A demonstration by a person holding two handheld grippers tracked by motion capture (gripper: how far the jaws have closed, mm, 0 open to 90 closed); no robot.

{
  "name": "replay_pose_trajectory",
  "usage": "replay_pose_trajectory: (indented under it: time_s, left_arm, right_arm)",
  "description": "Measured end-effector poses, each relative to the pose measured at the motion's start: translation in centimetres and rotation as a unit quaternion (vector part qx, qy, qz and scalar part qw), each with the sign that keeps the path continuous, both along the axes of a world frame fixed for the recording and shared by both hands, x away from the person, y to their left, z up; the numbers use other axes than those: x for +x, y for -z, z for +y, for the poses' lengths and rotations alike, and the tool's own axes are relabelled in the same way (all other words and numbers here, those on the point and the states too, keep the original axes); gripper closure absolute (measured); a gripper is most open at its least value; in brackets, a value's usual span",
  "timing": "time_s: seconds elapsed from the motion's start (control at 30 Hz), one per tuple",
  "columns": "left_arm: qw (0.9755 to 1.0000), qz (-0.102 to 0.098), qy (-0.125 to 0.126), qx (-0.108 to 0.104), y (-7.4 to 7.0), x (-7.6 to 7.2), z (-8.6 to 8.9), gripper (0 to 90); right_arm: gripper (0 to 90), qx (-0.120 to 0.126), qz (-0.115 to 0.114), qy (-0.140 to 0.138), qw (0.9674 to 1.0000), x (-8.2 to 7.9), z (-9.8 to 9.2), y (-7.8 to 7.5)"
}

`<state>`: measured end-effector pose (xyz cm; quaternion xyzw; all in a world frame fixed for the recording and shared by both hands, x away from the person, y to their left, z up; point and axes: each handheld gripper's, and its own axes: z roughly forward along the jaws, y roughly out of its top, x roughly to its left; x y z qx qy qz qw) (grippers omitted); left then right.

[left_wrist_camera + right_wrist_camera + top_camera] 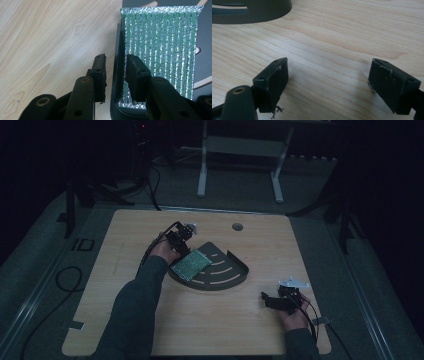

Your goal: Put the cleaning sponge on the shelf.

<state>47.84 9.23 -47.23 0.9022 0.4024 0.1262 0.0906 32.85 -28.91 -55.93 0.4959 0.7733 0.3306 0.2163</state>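
Carefully now: keep the left gripper (181,236) spread wide as seen, clamping nothing, one jaw outside the dark tray's (235,276) wall and the other over the green glittery pad (191,264). Note the pad lying inside the tray at its nine o'clock edge, seemingly flat, though hard to confirm in the dim high view. Lift straight back toward eleven o'clock without snagging wall or pad. Leave the right gripper (272,301), parted and empty, resting at five o'clock on the table (150,320).
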Motion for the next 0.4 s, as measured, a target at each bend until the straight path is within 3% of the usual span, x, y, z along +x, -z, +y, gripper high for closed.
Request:
replay_pose_trajectory:
  time_s: [0.13,0.23,0.3,0.4]
  left_arm:
    - [0.9999,-0.003,0.001,-0.015,-0.3,-0.4,0.5,66.6]
    - [0.9991,-0.009,-0.007,-0.042,-0.7,-0.7,1.4,65.8]
    - [0.999,-0.012,-0.008,-0.042,-0.8,-0.9,1.6,64.9]
    - [0.9973,-0.041,-0.01,-0.06,-1.9,-2.1,2.7,62.6]
  right_arm:
    - [15.8,0.0,0.0,0.0,1.0,0.0,0.0,0.0]
    - [15.8,0.0,0.0,0.0,1.0,0.0,0.0,0.0]
    - [15.8,0.0,0.0,0.0,1.0,0.0,0.0,0.0]
    - [15.8,0.0,0.0,0.0,1.0,0.0,0.0,0.0]
